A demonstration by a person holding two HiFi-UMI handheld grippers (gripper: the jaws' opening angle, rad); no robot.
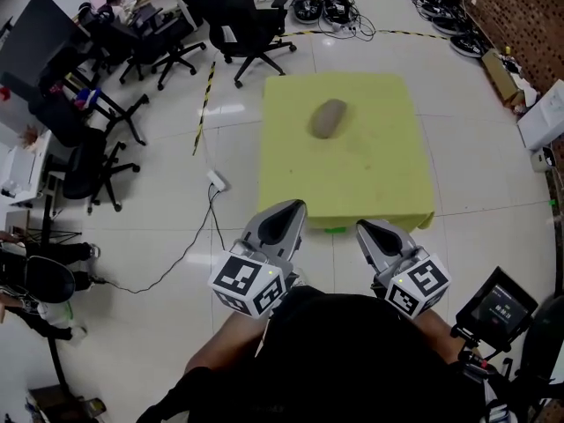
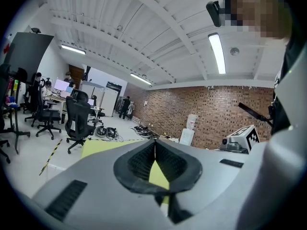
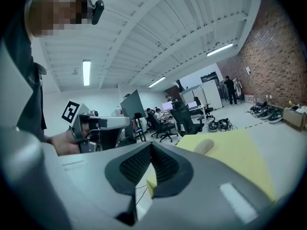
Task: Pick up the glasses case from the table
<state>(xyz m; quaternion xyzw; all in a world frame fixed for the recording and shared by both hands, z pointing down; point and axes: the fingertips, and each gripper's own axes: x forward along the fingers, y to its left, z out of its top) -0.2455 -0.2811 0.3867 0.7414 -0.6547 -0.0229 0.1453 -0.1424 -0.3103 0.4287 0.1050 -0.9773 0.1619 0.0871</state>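
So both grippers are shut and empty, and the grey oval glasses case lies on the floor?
No: the grey oval glasses case lies on the yellow-green square table instead; the head view shows it. Left gripper and right gripper are shut, empty.

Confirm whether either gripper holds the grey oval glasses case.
No, the grey oval glasses case lies untouched on the yellow table.

Held side by side ahead of the torso: left gripper (image 1: 291, 208) and right gripper (image 1: 368, 228), both pointing forward, about level. Each jaw pair is closed tip to tip with nothing between. Visible left forearm (image 1: 220, 346) is bent; right forearm looks mostly hidden.
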